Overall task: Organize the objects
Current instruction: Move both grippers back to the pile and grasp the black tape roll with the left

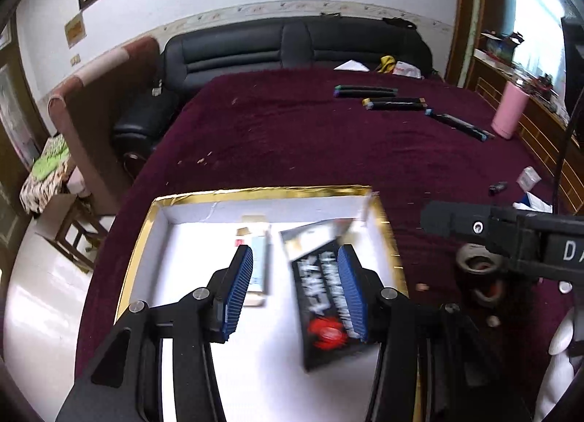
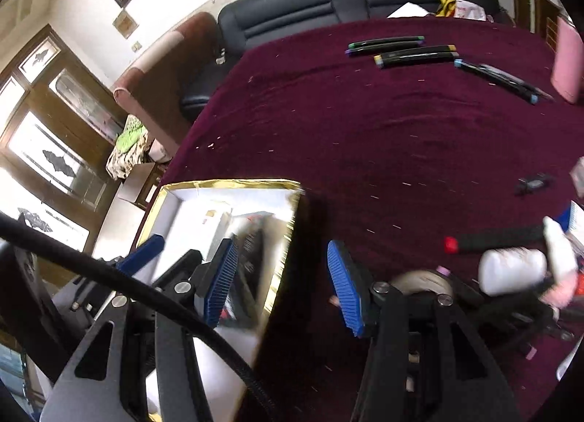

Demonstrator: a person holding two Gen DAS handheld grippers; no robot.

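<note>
A gold-rimmed white box (image 1: 255,192) lies on the maroon tablecloth. Inside it are a black packet with a red emblem (image 1: 325,316) and a pale slim box (image 1: 260,261). My left gripper (image 1: 295,290) is open and empty, hovering over the box interior. My right gripper (image 2: 281,279) is open and empty, its fingers straddling the box's right gold wall (image 2: 283,258). Several black markers (image 1: 394,103) lie far across the cloth; they also show in the right wrist view (image 2: 416,53).
A pink tumbler (image 1: 509,110) stands at the right edge. A white bottle (image 2: 511,270), a red-tipped black stick (image 2: 492,239) and round lids (image 1: 478,265) lie right of the box. A small black item (image 1: 498,187) lies farther off. A black sofa (image 1: 292,46) is behind.
</note>
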